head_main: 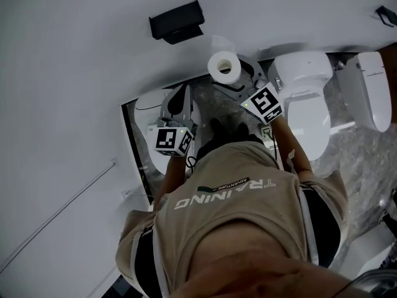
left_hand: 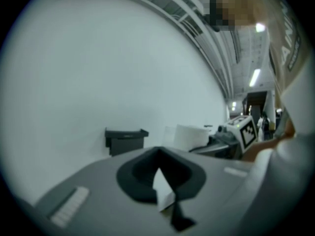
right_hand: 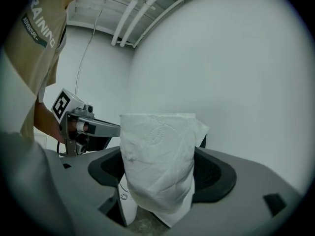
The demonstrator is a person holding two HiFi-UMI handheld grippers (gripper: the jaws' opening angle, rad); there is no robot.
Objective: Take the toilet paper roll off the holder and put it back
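Nearest in the head view, a beige T-shirt [head_main: 248, 228] with lettering across it. Just beyond, on the left, the left gripper [left_hand: 157, 154]: jaws together at the tips, gripping nothing, aimed at the white wall [head_main: 74, 73]. A little further out on the other side, the right gripper [right_hand: 160, 156]: jaws clamped on the toilet paper roll [head_main: 223, 66], pressing into its soft sides, the outer sheet loose and rumpled. Off the holder [head_main: 177, 20] and held in the air close to the wall, core hole facing up toward the head camera. From the left gripper view, just right of the holder and apart from it, no contact between the two. On the wall itself, the holder: a small black bracket, upper middle of the head view. Far below and to the right, a white toilet [head_main: 304, 98] with its lid down, standing on a speckled grey floor [head_main: 366, 154]. Beside it, nearer the right edge, a second white fixture [head_main: 372, 89], type unclear. At the lower left, a thin metal rail [head_main: 62, 207] slanting along the wall.
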